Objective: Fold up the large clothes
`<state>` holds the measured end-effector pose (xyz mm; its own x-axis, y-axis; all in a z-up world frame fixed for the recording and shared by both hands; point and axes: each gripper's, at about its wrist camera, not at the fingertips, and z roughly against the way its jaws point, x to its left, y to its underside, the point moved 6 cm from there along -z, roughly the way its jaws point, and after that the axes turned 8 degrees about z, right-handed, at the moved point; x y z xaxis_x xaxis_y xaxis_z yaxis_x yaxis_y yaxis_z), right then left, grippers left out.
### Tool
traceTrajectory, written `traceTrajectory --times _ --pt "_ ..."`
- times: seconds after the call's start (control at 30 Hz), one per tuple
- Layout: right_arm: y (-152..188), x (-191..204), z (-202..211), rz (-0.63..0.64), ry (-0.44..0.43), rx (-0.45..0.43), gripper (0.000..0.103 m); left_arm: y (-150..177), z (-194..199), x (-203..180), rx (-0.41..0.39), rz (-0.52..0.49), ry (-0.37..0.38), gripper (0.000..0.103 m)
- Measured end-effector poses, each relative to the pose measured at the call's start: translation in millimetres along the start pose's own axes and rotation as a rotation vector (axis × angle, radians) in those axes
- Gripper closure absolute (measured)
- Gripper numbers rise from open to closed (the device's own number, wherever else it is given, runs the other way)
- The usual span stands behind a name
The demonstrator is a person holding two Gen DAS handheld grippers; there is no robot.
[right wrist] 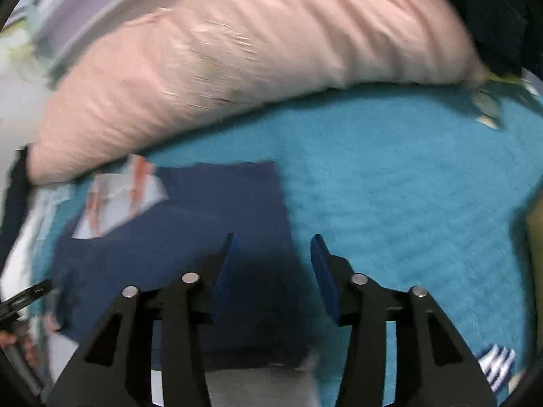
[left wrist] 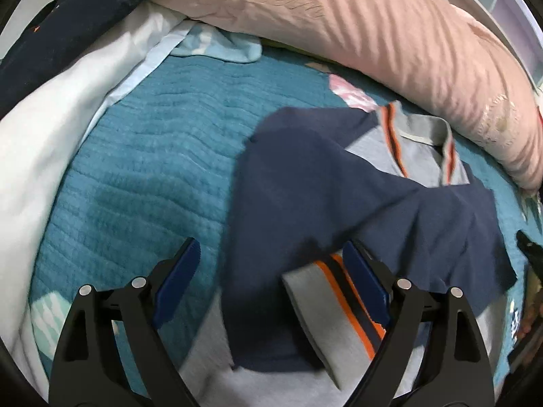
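A navy and grey polo shirt [left wrist: 305, 176] with orange-striped collar and cuffs lies partly folded on a teal bed cover [left wrist: 146, 156]. In the left wrist view my left gripper [left wrist: 271, 288] is open just above the shirt's lower part, with a grey orange-striped sleeve cuff [left wrist: 336, 308] beside its right finger. In the blurred right wrist view the shirt [right wrist: 203, 210] lies at left and my right gripper [right wrist: 273, 278] is open over its right edge. Neither gripper holds cloth.
A long pink pillow [left wrist: 390, 34] lies along the far side of the bed, also in the right wrist view [right wrist: 237, 51]. A white sheet [left wrist: 51, 129] and dark cloth [left wrist: 68, 23] lie at left. A striped item [right wrist: 497, 364] lies at right.
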<state>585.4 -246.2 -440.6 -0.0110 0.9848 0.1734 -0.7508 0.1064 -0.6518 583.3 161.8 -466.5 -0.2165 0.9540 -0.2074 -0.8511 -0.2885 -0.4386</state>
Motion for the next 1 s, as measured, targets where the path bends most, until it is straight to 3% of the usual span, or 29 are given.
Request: traceTrajectory --times 0.07,0.13,0.23,0.47,0.63,0.8,1.0 --pt "-5 12 -4 0.029 -0.067 0.004 0.059 -4 -10 1 0.023 -0.006 0.003 0.016" --pt "0 17 -21 0.029 -0.118 0.064 0.058 -5 -22 2 0.055 -0.033 -0.028 0.016" --pt "13 14 -49 0.061 -0.094 0.145 0.058 -7 -27 -3 0.045 -0.101 -0.063 0.015" --pt "8 21 -53 0.114 -0.09 0.177 0.056 -13 -29 -4 0.05 -0.13 -0.068 0.013" --pt "-5 15 -34 0.117 -0.077 0.148 0.041 -21 -27 -7 0.038 -0.178 -0.079 0.013" --pt "-19 3 -30 0.115 -0.054 0.133 0.033 -34 -30 -1 0.055 -0.146 -0.039 0.013" --pt "-26 -6 -45 0.129 -0.049 0.184 0.032 -54 -42 0 0.083 -0.118 -0.004 0.013"
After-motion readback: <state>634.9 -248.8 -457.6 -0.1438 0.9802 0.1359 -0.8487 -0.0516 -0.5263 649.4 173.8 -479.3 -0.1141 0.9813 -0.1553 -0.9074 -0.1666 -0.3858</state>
